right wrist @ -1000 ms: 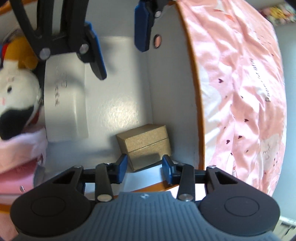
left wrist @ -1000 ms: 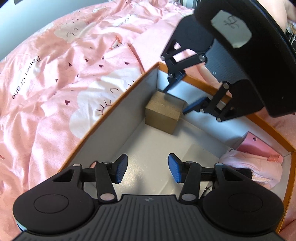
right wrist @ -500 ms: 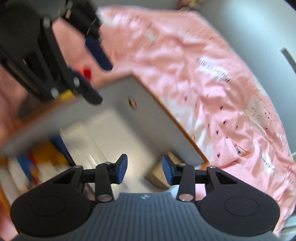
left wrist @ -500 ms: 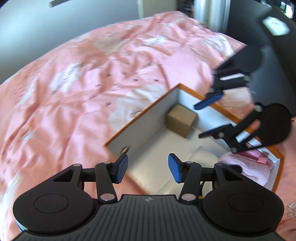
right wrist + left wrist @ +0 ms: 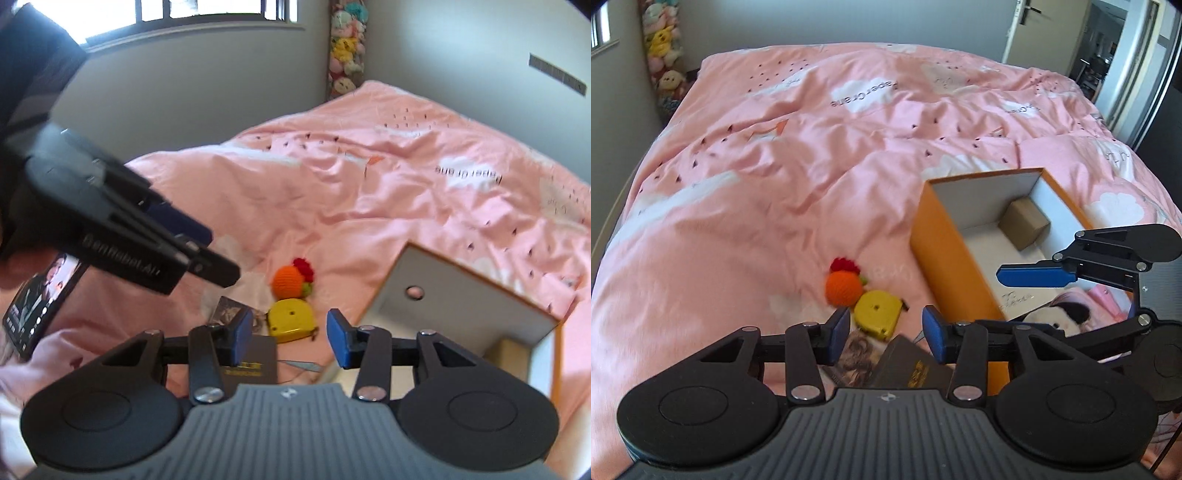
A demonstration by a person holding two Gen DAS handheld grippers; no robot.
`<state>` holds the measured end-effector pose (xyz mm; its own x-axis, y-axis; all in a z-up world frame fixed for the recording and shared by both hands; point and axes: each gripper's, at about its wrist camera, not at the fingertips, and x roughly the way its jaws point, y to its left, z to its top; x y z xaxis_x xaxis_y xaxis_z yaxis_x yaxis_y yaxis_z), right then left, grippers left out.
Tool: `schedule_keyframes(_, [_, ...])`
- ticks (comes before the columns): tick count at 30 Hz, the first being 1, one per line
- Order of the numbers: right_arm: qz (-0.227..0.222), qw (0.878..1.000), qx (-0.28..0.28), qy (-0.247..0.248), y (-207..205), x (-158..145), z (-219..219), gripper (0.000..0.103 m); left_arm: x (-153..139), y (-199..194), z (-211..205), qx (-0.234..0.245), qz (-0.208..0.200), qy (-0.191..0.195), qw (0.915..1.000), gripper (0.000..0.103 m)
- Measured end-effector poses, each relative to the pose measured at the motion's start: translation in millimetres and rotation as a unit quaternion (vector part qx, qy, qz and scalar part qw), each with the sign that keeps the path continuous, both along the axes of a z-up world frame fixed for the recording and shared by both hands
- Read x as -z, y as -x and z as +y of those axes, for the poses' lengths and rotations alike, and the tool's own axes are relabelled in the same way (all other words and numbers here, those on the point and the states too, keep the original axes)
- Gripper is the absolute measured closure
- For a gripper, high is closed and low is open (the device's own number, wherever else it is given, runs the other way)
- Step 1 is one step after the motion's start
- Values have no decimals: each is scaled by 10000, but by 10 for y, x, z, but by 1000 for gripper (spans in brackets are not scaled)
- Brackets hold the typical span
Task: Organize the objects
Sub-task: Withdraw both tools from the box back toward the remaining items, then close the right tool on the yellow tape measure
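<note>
An orange box (image 5: 945,258) with a white inside lies on the pink bed. It holds a brown carton (image 5: 1025,223), a plush toy (image 5: 1056,314) and pink items. Left of the box lie an orange crochet toy (image 5: 842,286), a yellow tape measure (image 5: 877,308), a dark booklet (image 5: 908,365) and a photo card (image 5: 855,356). My left gripper (image 5: 884,332) is open and empty above the booklet. My right gripper (image 5: 290,334) is open and empty, above the tape measure (image 5: 291,321) and beside the box (image 5: 469,295). It also shows over the box in the left wrist view (image 5: 1034,277).
The pink duvet (image 5: 775,166) covers the whole bed. A dark photo booklet (image 5: 37,302) lies at the left in the right wrist view. Stacked plush toys (image 5: 345,48) hang in the room corner. A door (image 5: 1034,29) stands at the far right.
Both grippers have pulled up and out of the box, leaving the brown carton in its corner. They now look over the loose items on the duvet beside the box.
</note>
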<state>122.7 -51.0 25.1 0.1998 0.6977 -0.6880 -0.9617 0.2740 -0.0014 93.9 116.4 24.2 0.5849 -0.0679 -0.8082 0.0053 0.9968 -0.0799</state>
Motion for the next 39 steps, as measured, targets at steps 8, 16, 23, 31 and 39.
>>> schedule_keyframes(8, [99, 9978, -249, 599, 30, 346, 793, 59, 133, -209, 161, 678, -86, -327, 9971, 61])
schedule_keyframes(16, [169, 9837, -597, 1687, -251, 637, 1473, 60, 429, -574, 288, 1453, 433, -716, 9858, 65])
schedule_keyframes(23, [285, 9661, -819, 2432, -332, 875, 1797, 59, 610, -777, 389, 1780, 684, -820, 9782, 65])
schedule_keyframes(31, [433, 9524, -874, 2889, -396, 1065, 1966, 52, 703, -889, 476, 1906, 817, -735, 9755, 65])
schedule_keyframes(39, [819, 9501, -692, 2930, -522, 1167, 1942, 49, 715, -895, 466, 1943, 842, -679, 9750, 64])
